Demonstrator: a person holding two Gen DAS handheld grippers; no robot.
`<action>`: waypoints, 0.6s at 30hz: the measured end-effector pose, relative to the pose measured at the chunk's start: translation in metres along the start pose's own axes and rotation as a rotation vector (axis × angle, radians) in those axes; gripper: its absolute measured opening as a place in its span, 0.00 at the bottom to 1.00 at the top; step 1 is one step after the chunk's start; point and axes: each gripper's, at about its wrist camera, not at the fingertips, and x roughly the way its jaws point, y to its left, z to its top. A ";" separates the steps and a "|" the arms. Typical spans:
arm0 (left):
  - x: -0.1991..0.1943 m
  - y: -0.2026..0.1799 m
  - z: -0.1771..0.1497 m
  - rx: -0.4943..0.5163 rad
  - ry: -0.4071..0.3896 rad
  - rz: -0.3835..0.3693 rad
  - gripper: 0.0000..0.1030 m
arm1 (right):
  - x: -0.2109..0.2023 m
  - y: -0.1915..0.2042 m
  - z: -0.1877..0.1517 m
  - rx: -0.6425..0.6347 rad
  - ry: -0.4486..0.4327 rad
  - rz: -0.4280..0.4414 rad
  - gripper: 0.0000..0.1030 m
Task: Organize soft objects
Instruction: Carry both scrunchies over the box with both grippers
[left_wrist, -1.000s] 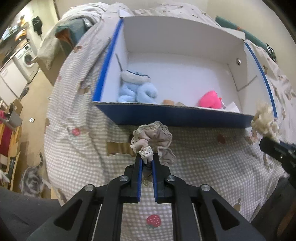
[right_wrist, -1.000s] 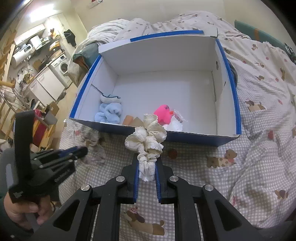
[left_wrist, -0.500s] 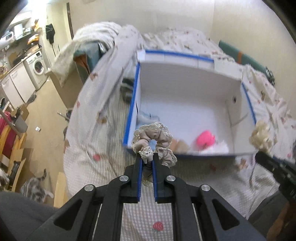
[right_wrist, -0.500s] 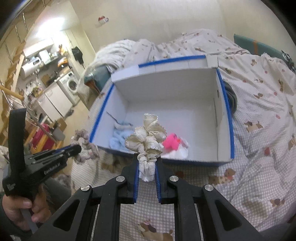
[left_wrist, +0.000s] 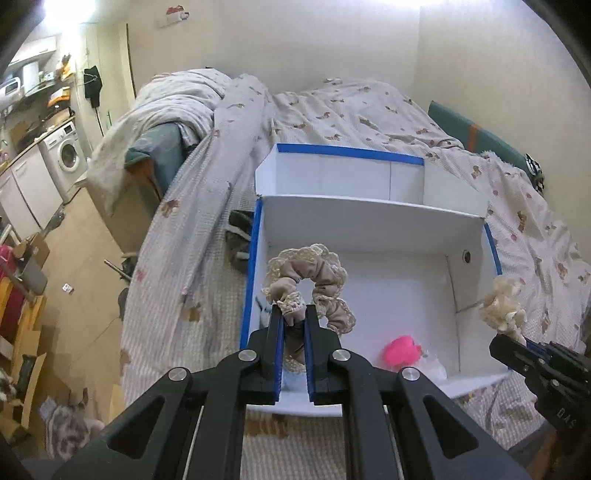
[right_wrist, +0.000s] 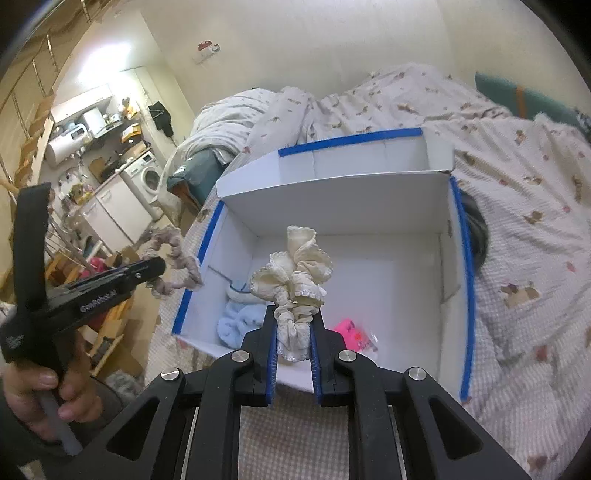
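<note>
Left wrist view: left gripper (left_wrist: 293, 314) clamped tight on a beige lace-trimmed scrunchie (left_wrist: 310, 280), loop standing up over the near-left corner of the white box with blue-taped edges (left_wrist: 369, 218). Off to the right, cream ruffled scrunchie (left_wrist: 504, 308) pinched at the tip of the right gripper (left_wrist: 513, 341), hanging above the box's right wall.

Right wrist view: right gripper (right_wrist: 293, 321) nearly closed on that cream ruffled scrunchie (right_wrist: 295, 280), frills bunched above the jaws, poised over the front edge of the box (right_wrist: 332, 192). Left gripper (right_wrist: 147, 271) held out to the left in a hand (right_wrist: 48, 391), beige scrunchie (right_wrist: 173, 262) dangling just outside the blue rim. Already down on the box floor: light blue plush item (right_wrist: 238, 317) at the left, bright pink item (right_wrist: 351, 330) beside a bit of clear plastic toward the front.

Step in hand, by the look of it: carrying both scrunchies to the box, neither released yet. Next move calls for bringing each gripper inward past the rim, lowering toward bare white floor between the blue and pink items, then opening the jaws. Worth watching: lace snagging on the pads, and the left load still sitting close to the wall line.
</note>
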 end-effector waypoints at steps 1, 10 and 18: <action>0.008 -0.001 0.006 -0.002 0.014 -0.022 0.09 | 0.005 -0.004 0.005 0.008 0.008 0.014 0.16; 0.063 -0.024 0.015 0.025 0.075 0.014 0.09 | 0.047 -0.032 0.021 0.053 0.048 0.014 0.16; 0.106 -0.038 -0.002 0.043 0.179 0.033 0.09 | 0.083 -0.037 0.008 0.062 0.163 -0.004 0.16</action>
